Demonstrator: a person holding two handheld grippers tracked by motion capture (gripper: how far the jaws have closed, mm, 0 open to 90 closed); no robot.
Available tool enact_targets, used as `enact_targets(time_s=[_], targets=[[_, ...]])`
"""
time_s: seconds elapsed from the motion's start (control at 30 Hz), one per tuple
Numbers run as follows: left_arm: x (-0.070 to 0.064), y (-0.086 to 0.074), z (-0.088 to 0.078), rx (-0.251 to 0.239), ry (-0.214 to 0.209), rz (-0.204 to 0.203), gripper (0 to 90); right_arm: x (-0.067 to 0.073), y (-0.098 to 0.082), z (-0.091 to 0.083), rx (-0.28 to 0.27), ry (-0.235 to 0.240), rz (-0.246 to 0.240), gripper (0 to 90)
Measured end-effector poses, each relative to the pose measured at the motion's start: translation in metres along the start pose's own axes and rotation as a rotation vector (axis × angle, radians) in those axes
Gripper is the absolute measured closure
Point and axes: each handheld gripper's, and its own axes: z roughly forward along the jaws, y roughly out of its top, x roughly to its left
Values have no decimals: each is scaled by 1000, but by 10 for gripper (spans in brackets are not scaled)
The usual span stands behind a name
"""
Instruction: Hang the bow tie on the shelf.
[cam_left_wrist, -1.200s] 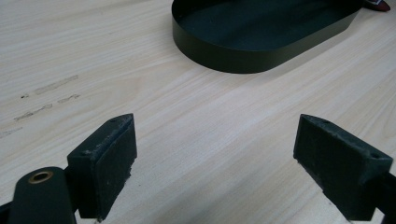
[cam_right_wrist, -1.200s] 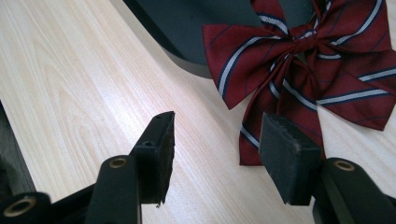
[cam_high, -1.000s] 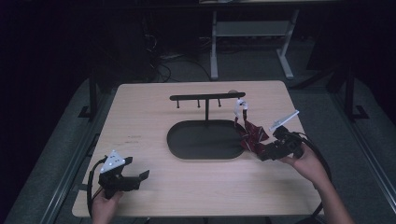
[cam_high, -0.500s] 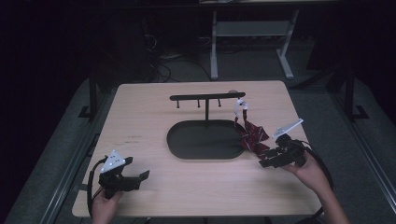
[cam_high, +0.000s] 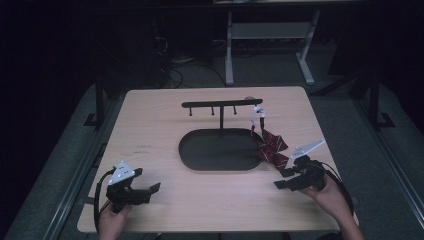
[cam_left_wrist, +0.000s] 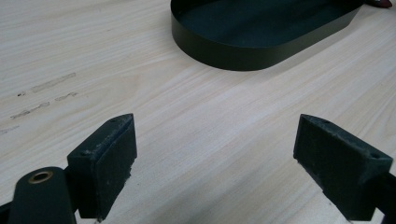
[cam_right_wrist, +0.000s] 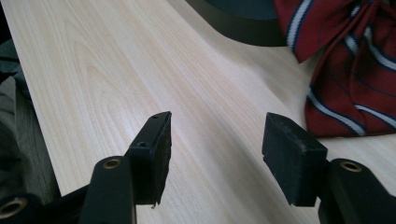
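High view: striped bow tie (cam_high: 271, 146) hanging off the stand (cam_high: 222, 105), long axis slanting toward wide-jawed right gripper (cam_high: 287, 179); left gripper (cam_high: 150, 189) wide too.

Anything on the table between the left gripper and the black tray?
No. From the left gripper to the black tray there is just bare wooden tabletop, seen plainly in the left gripper view.

The high view is dim and grainy, its surroundings nearly black; the surface (cam_high: 210, 195) is evenly lit, both gripper views bright and sharp.
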Motion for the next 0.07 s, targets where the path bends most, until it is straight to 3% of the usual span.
enact_targets(time_s=[0.07], targets=[[0, 0, 0, -1, -1, 0, 131, 4, -3, 3, 0, -1, -1, 404]])
